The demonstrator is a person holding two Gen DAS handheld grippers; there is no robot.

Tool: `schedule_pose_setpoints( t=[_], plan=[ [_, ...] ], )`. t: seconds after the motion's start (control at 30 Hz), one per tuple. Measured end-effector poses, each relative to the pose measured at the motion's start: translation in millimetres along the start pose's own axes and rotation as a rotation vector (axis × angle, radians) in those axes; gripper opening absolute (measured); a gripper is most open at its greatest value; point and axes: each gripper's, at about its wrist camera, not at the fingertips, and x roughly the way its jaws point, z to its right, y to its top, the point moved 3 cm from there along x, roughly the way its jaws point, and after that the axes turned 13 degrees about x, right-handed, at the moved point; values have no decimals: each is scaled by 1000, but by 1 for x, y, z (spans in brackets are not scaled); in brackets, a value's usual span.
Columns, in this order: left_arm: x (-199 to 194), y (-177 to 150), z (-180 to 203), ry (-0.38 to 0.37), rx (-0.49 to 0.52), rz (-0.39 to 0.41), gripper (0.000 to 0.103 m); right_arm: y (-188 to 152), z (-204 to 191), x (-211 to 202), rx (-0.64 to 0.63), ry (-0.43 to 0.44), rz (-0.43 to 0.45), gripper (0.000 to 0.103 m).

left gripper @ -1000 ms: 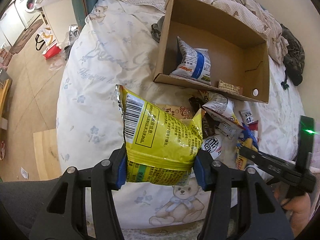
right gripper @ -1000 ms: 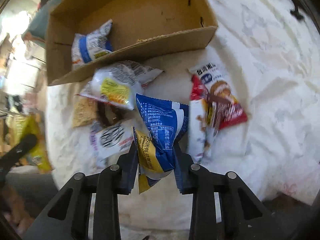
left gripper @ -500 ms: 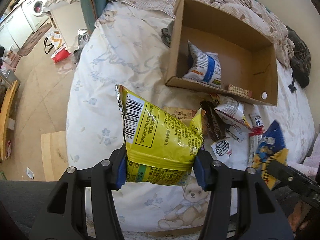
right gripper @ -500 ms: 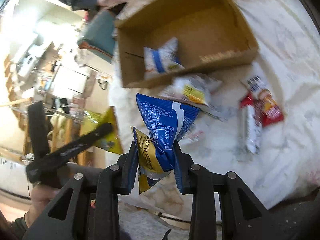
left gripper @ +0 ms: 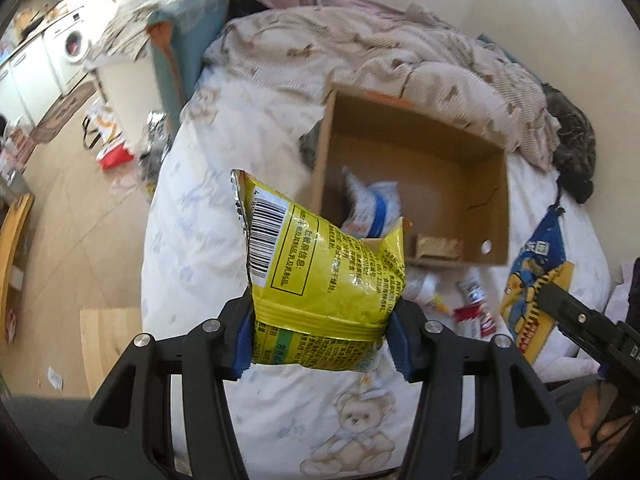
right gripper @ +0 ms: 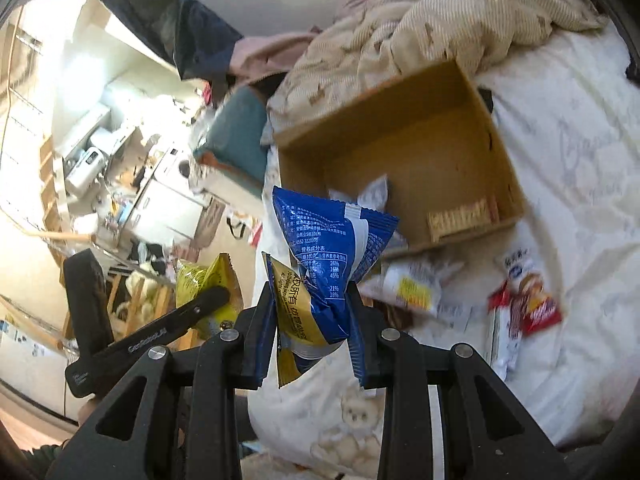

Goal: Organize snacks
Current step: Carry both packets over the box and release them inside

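Snacks fill both of my grippers right now. My left gripper [left gripper: 322,338] has its jaws pinching the bottom of a big yellow bag [left gripper: 324,276], which stands up between them with its barcode side facing me. My right gripper [right gripper: 312,334] has its jaws pinching a blue and yellow bag [right gripper: 324,268] near its low end, and the bag is crumpled where they squeeze it. Both bags are held up in the air over the bed [left gripper: 192,240], which has a white sheet with teddy bears on it. Past the bags sits an open cardboard box [left gripper: 490,184] on the bed. Inside the box I see a blue and white bag [left gripper: 374,204] leaning near the left wall and a flat cracker pack [right gripper: 460,218] lying by the front wall. In front of the box, on the sheet, lie more snacks: a white pack with a yellow label [right gripper: 412,286] and a red and white pack [right gripper: 528,300], well apart from each other. They look blurry. A striped blanket [left gripper: 400,48] is bunched up behind the box. From the left wrist view I can see my right gripper off to the right side holding its blue and yellow bag.
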Motion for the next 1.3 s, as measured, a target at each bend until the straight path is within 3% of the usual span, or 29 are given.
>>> schedule_pose_setpoints(
  t=[0.5,0.73,0.93,1.3],
  plan=[
    [30,86,34,24,140,62,50,87,-3,11,-24,-83,89,33],
    [65,87,38,22,142,47,50,94,26,36,42,-125,70,33],
    [92,82,35,-31,130,33,51,97,35,48,33,-170,64,33],
    [103,87,35,-21,150,50,52,101,66,61,98,-269,41,34]
  ],
)
